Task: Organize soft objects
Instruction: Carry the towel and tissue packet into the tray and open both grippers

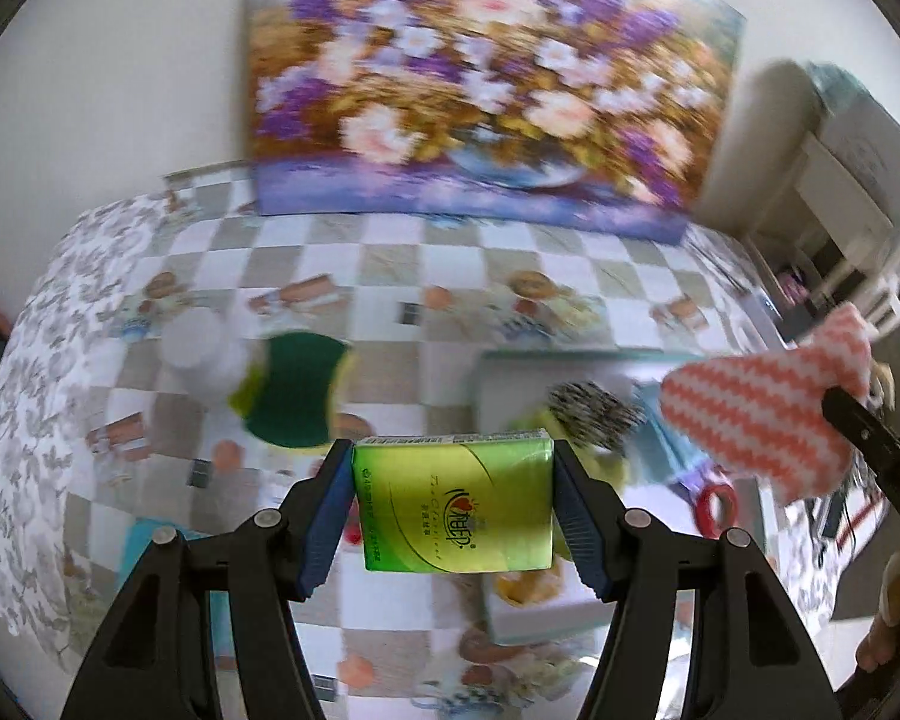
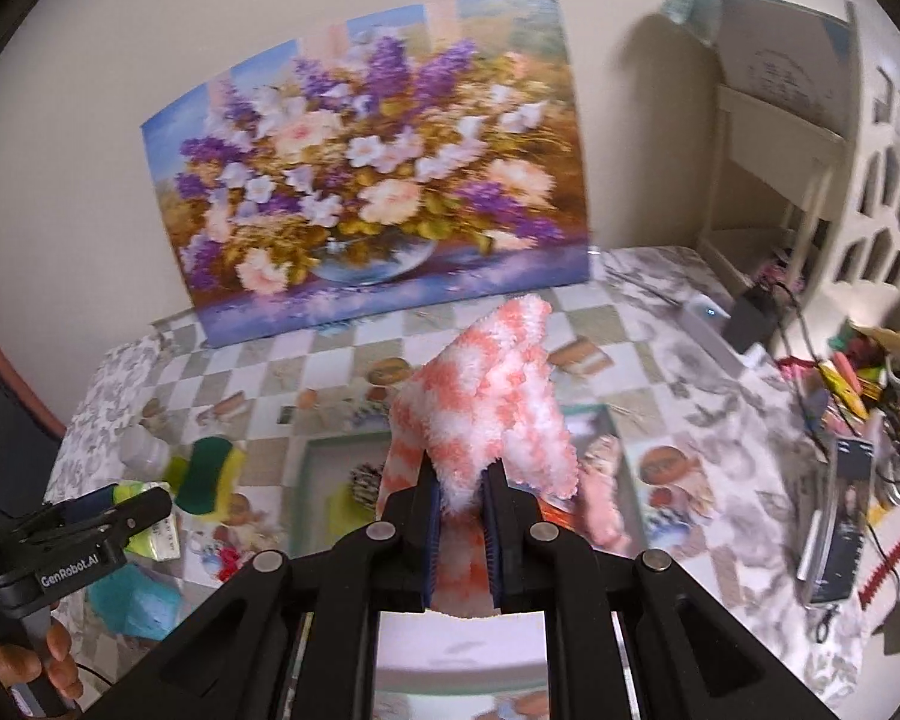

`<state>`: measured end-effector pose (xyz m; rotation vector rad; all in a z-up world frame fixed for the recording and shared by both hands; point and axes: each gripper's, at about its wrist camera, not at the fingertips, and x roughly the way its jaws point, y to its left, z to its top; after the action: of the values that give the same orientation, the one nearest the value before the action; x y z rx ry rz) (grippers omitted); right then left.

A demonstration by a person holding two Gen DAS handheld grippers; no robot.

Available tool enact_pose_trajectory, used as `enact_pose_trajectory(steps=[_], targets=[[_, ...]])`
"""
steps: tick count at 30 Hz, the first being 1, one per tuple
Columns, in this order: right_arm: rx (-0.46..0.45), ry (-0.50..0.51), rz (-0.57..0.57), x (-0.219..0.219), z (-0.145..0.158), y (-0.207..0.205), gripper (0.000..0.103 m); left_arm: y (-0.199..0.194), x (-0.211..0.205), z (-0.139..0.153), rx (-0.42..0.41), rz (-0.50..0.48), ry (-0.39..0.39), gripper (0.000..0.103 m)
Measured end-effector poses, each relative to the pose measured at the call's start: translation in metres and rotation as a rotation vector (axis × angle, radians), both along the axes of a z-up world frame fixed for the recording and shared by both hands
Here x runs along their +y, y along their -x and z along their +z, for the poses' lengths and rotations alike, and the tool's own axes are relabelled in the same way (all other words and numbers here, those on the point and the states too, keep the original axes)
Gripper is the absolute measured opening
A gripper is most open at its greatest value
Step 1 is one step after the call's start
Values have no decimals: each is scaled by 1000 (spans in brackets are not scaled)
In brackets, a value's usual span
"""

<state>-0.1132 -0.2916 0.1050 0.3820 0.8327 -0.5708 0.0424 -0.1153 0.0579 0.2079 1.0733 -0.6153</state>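
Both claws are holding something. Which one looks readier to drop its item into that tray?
Probably the right gripper: its pink-and-white cloth hangs over the tray; the left gripper holds the tissue pack nearer the tray's side.

The left gripper (image 1: 453,495) is raised above the bench, its black arms angled inward and its blue-padded jaws pressed against both sides of a green tissue pack (image 1: 455,501). The right gripper (image 2: 462,516) is also lifted, its jaws nearly together and pinching a pink-and-white fluffy cloth (image 2: 486,414) that stands up from between them. In the right wrist view, the person's left hand (image 2: 33,660) wraps the left gripper's handle at lower left.
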Motion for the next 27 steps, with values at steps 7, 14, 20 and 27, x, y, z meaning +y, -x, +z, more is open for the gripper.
enact_pose_trajectory(steps=[7,14,20,27], targets=[[35,-3,-41,-8,-9,23,13,39,-46,-27,116,-122,6,65],[132,-36,-52,-20,-41,17,13,66,-86,-66,175,-193,-82,65],[297,-137,-21,-29,-101,1,13,79,-104,-99,178,-226,-172,65],[354,-190,-17,-30,-131,2,17,81,-111,-117,179,-243,-206,65]])
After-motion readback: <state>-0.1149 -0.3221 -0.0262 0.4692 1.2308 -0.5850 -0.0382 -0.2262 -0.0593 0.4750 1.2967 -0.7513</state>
